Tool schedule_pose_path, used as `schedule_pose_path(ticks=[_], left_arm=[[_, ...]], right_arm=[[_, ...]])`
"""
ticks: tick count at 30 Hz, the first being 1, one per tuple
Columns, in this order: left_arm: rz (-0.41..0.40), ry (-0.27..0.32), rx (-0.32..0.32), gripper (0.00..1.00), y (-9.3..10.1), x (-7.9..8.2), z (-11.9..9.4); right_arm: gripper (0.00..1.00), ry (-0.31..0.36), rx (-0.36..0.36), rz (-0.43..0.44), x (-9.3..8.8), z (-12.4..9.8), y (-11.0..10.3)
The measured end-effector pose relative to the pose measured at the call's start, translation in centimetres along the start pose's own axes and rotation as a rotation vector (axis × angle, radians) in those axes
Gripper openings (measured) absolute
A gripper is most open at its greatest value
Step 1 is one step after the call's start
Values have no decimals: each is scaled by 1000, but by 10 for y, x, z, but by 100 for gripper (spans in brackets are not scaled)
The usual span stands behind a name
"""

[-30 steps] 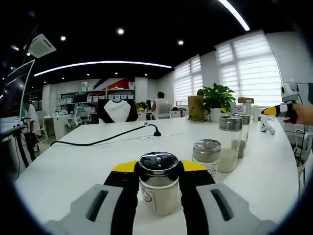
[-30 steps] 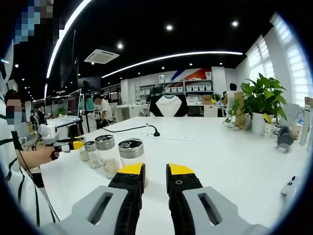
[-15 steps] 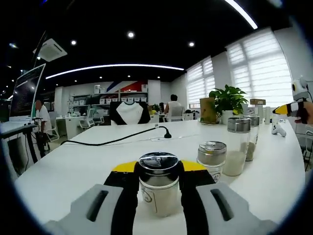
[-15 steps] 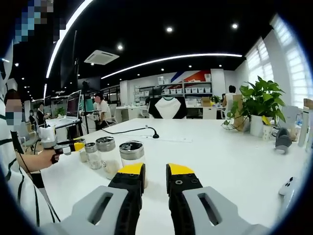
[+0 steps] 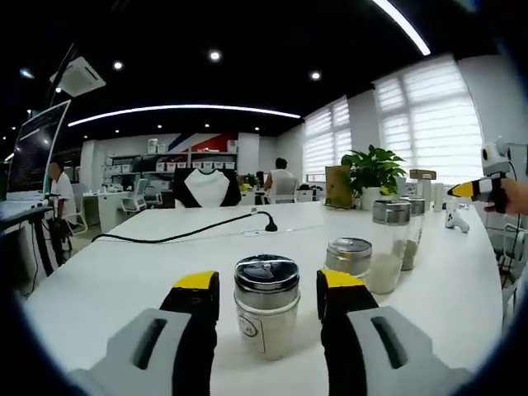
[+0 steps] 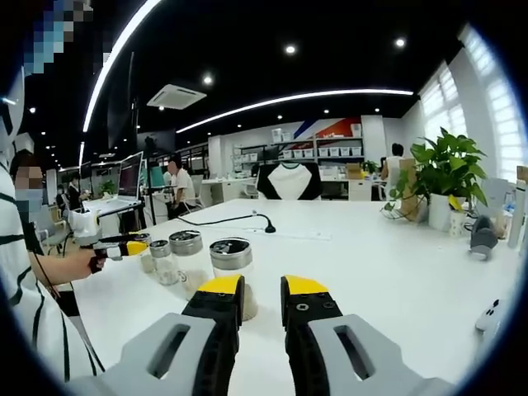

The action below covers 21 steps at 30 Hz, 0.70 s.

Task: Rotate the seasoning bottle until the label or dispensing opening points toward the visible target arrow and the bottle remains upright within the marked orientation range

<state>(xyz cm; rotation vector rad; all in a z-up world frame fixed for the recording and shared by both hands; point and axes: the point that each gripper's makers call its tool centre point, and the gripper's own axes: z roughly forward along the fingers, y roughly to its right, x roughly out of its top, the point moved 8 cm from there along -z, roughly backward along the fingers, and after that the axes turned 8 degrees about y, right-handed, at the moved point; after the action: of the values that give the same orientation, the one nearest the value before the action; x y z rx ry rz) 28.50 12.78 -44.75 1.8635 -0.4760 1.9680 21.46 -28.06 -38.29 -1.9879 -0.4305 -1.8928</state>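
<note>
1. Standing upright on the white table (image 5: pixel 115 280), the seasoning bottle (image 5: pixel 266 307) sits between the jaws of the left gripper (image 5: pixel 267 290), which are spread wide with a clear gap on each side; nothing is held.
2. Judging by that gap, the step in hand looks like a release or a re-grip between turns. To do it well, close squarely on the glass body below the cap, keep the bottle vertical, and twist in small arcs so the base does not skid or tip.
3. No target arrow or orientation mark can be made out on the table, so how far the turn has got cannot be told.
4. The bottle is clear glass with pale contents, a shiny metal shaker lid, and a small printed mark on its front at about 7 o'clock from the bottle's centre.
5. More shaker jars (image 5: pixel 388 244) stand at about 2 o'clock from it, near but apart.
6. The right gripper (image 6: pixel 261 295) hovers with its jaws nearly together, gripping nothing.
</note>
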Motion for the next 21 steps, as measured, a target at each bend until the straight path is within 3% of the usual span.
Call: schedule_pose_path(ticks=[3, 5, 9, 11, 12, 15, 21], left_arm=[[-29, -20, -41, 57, -10, -2, 1], [10, -16, -55, 64, -16, -3, 3], [18, -43, -166, 63, -12, -5, 7], [5, -26, -210, 55, -10, -1, 9], [-8, -12, -221, 50, -9, 1, 9], [-31, -1, -198, 58, -13, 4, 13], [-37, 20, -287, 52, -16, 14, 15]], right_arm=[[15, -7, 13, -1, 0, 2, -2], [15, -9, 23, -5, 0, 5, -3], [15, -14, 37, -11, 3, 9, -7], [15, -18, 46, -23, 4, 11, -8], [15, -18, 47, -27, 5, 12, -8], [15, -14, 49, -25, 6, 13, -8], [15, -19, 54, -33, 6, 12, -9]])
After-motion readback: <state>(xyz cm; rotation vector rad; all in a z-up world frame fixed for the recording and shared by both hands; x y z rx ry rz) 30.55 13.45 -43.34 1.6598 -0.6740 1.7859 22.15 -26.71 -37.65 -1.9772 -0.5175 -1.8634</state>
